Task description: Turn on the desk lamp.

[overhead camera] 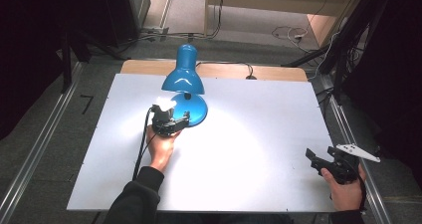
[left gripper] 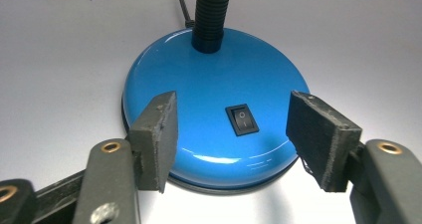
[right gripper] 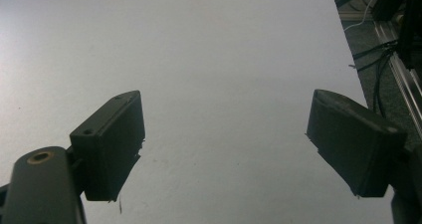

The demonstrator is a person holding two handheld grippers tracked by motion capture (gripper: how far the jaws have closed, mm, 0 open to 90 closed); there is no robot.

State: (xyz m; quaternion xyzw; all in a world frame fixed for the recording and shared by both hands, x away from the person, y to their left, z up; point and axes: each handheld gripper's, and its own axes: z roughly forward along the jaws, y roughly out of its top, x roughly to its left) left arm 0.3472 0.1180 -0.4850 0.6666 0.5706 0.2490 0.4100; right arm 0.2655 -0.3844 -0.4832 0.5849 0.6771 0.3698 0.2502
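Over the lamp base [left gripper: 214, 119], my left gripper [left gripper: 231, 134] gapes around its switch [left gripper: 242, 120]; my right gripper [right gripper: 224, 144] hangs open above the table [right gripper: 209, 50].

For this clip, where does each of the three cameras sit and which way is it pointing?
High view: above the person's side, looking forward and down on the table; both forearms, left gripper, right gripper.
Left gripper view: rides that gripper, facing the lamp base and switch; open jaws.
Right gripper view: faces bare tabletop; open jaws.
Shared: high and left gripper views both show the lamp base.
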